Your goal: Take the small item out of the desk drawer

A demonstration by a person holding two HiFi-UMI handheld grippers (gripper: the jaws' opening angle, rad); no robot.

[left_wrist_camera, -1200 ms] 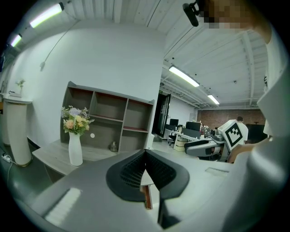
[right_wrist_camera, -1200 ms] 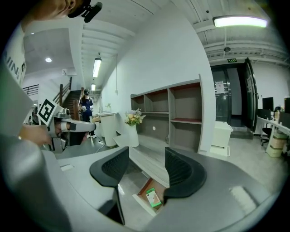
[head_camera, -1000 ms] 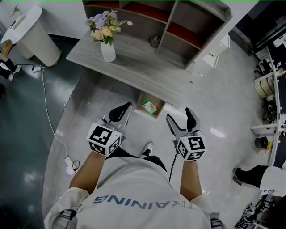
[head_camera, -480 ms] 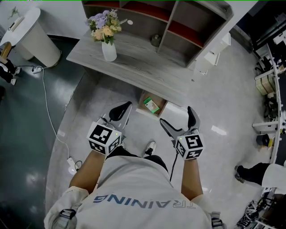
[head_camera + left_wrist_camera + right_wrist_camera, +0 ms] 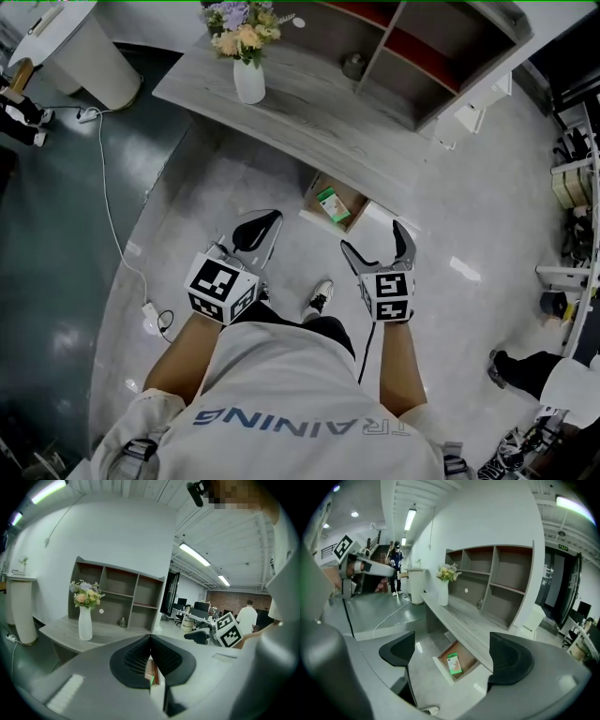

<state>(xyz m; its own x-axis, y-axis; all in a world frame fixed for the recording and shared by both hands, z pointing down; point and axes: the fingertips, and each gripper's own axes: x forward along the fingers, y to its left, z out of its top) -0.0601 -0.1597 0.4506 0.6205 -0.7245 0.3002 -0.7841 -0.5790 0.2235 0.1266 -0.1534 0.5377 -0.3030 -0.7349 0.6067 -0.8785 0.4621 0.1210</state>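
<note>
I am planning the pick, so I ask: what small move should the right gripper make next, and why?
Probably lower the right gripper toward the green box in the open drawer. The box lies untouched, while the gripper hangs short of it, its jaws closing on nothing; they should be apart on arrival.

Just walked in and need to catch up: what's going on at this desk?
A person stands at the desk with a gripper in each hand. The drawer under it is open, and a small green box lies inside, untouched. The left gripper is shut and empty. The right gripper points toward the drawer, its jaws closing with nothing held between them, well short of the box.
</note>
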